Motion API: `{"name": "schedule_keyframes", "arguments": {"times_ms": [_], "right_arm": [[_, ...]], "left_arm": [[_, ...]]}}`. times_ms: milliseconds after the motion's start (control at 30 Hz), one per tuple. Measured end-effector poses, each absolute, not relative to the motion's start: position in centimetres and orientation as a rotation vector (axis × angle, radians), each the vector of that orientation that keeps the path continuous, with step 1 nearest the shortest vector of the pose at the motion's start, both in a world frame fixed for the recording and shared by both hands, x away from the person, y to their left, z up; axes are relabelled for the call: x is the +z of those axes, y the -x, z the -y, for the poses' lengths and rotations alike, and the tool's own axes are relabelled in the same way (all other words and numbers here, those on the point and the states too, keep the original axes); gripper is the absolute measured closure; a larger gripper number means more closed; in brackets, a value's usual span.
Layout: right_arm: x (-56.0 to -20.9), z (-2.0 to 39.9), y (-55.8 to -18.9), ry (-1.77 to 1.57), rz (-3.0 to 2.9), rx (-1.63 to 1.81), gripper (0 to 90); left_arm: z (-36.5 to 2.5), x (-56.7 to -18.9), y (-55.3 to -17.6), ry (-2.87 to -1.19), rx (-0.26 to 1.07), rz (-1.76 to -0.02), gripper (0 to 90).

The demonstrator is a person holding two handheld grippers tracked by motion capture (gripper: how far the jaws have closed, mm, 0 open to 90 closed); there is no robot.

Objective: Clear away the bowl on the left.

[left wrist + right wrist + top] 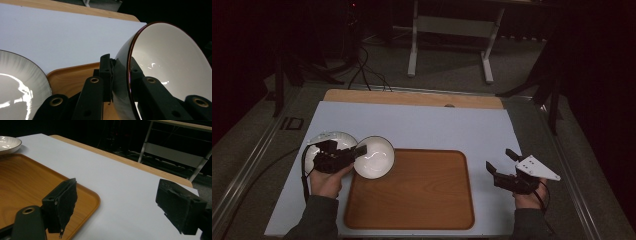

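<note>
Left gripper (pixel 358 150) is clamped on the rim of the white glazed bowl with the dark rim line (pixel 374 157), one jaw inside the wall, one outside (clear in the left gripper view, bowl (pixel 172 67)). You've got the bowl tipped on edge, mouth facing roughly 3 o'clock, hanging over the 10 o'clock corner of the rounded wooden tray (pixel 422 200). Whether its lower edge touches the tray can't be told.

Handling: glazed ceramic by the look, so stiff, smooth, slippery and chippable. Probably some weight, and a one-sided rim pinch lets it swing around the pads. Keep the grip deep on the wall, not just the lip, and set it down slowly base first. Best hold is where you are now, rim wall square between the pads.

Right gripper (pixel 502 161) sits at 3 o'clock of the tray over the pale blue mat (pixel 437 125), jaws wide apart, nothing between them (idle, free to steady the far rim).

Second dish, a white ribbed shallow plate (pixel 329 138), lies on the mat at 9 o'clock of the bowl, just beside your left hand (pixel 327 181).
</note>
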State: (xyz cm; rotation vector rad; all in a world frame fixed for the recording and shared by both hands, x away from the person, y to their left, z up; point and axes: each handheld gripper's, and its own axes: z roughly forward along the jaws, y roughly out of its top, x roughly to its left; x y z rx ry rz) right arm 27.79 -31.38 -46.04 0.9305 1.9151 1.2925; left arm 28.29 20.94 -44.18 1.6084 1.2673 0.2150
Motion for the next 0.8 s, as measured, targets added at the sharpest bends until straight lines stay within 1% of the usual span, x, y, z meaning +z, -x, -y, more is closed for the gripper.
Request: {"name": "schedule_keyframes", "arguments": {"times_ms": [800], "right_arm": [[-46.0, 31.4, -27.8, -0.930, -1.913, 1.293, 16.7]], "left_arm": [[-18.8, -44.4, -28.3, -1.671, 0.189, -1.226, 80.3]]}}
